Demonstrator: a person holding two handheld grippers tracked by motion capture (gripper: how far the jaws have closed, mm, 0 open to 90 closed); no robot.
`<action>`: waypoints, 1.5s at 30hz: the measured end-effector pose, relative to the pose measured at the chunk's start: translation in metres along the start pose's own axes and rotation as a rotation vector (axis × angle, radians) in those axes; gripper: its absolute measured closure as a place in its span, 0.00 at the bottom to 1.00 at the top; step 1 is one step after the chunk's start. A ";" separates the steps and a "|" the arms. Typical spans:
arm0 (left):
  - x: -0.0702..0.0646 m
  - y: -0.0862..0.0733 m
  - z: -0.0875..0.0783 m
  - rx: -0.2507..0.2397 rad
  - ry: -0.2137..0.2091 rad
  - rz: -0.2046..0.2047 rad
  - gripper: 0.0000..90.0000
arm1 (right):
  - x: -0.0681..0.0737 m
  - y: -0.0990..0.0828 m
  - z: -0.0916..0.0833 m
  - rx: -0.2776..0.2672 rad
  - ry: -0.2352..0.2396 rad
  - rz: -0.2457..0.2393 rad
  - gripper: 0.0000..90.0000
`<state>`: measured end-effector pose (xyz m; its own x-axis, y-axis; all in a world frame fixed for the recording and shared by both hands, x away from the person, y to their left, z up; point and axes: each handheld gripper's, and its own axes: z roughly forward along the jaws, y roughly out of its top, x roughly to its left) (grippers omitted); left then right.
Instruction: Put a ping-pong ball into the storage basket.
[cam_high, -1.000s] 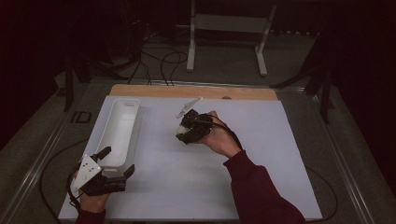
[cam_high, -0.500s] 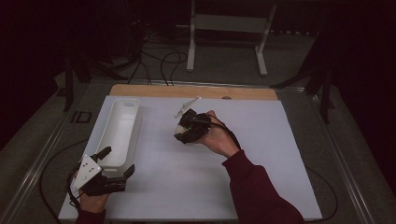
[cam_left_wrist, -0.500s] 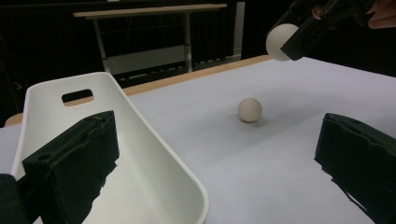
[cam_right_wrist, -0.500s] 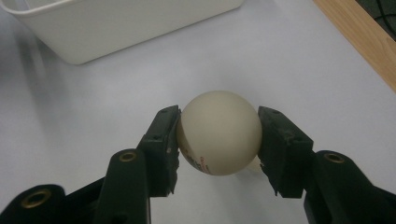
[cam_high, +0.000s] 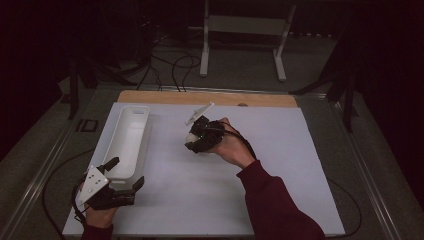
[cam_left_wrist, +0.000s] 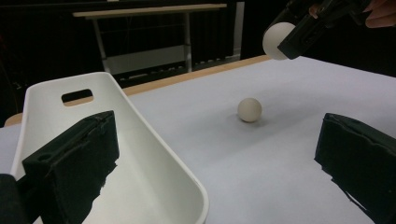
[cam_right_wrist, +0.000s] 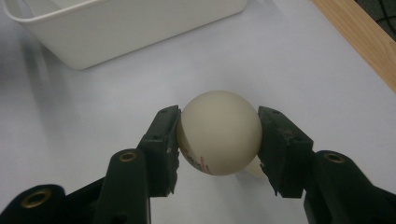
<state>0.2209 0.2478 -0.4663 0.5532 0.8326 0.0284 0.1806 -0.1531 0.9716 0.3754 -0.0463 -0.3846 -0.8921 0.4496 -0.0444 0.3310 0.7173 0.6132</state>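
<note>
My right gripper (cam_right_wrist: 218, 135) clamps a ball (cam_right_wrist: 218, 132) above the mat (cam_high: 280, 165) near the bin (cam_high: 127, 137); my left gripper (cam_left_wrist: 219, 158) gapes empty, second ball (cam_left_wrist: 250, 109) on the mat ahead.

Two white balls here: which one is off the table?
The ball clamped in the right gripper, lifted clear of the table. The other ball rests on the white sheet, touched by nothing.
</note>
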 end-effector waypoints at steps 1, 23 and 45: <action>0.000 0.000 0.000 0.000 0.000 0.000 0.00 | 0.000 0.000 0.000 0.000 0.001 0.000 0.56; 0.000 0.000 0.000 -0.001 0.000 -0.001 0.00 | 0.001 0.009 0.001 -0.020 0.020 0.002 0.56; 0.000 0.000 0.000 0.000 0.000 0.001 0.00 | 0.007 0.017 0.003 -0.038 0.031 -0.004 0.56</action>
<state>0.2207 0.2482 -0.4663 0.5533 0.8325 0.0292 0.1798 -0.1536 0.9716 0.3752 -0.0293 -0.3769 -0.9028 0.4295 -0.0231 0.3157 0.6982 0.6426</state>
